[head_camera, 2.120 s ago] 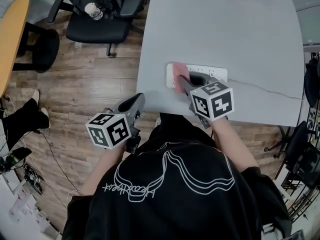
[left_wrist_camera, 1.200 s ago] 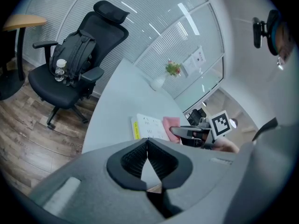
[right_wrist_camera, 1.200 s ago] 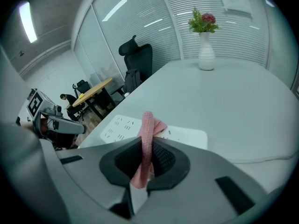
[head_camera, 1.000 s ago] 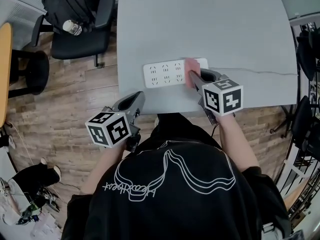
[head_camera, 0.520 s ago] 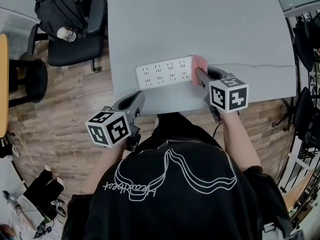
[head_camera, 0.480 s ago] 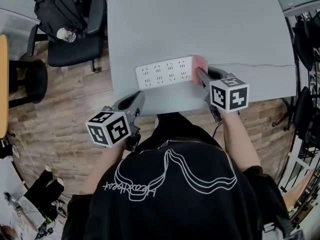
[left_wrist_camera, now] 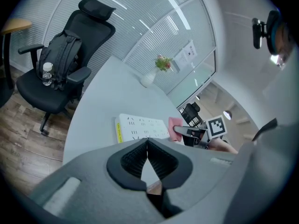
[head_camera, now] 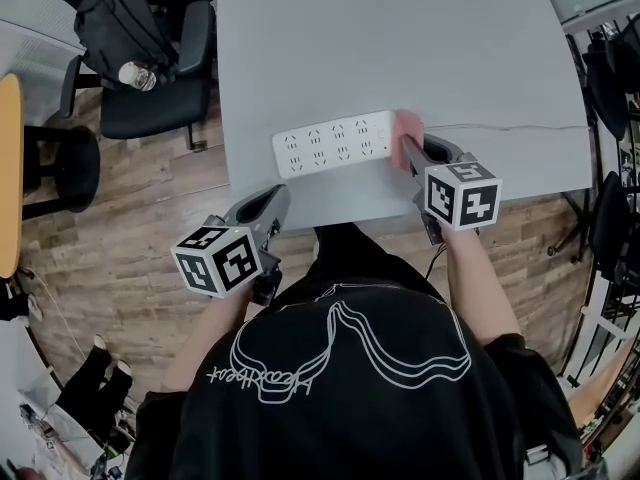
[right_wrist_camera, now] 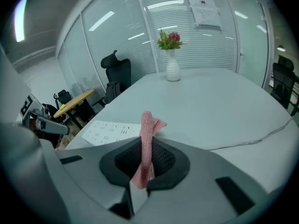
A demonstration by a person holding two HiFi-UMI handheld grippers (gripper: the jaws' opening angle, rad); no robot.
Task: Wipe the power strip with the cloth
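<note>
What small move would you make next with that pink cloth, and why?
Probably sweep the right gripper leftward: it is shut on the cloth at the power strip's right end, so the strip's whole socket face lies to the left.

In the head view, the pink knitted cloth (head_camera: 407, 126) hides the junction of the thin pale cable (head_camera: 500, 128) and the white rectangular power strip (head_camera: 330, 145). The grey table (head_camera: 400, 38) is cut off at the top edge. Print on the white paper notice (right_wrist_camera: 206, 7) is too small to read.

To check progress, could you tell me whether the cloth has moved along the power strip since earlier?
Yes: the cloth, in the right gripper, went from the power strip's left end to its right end.
</note>
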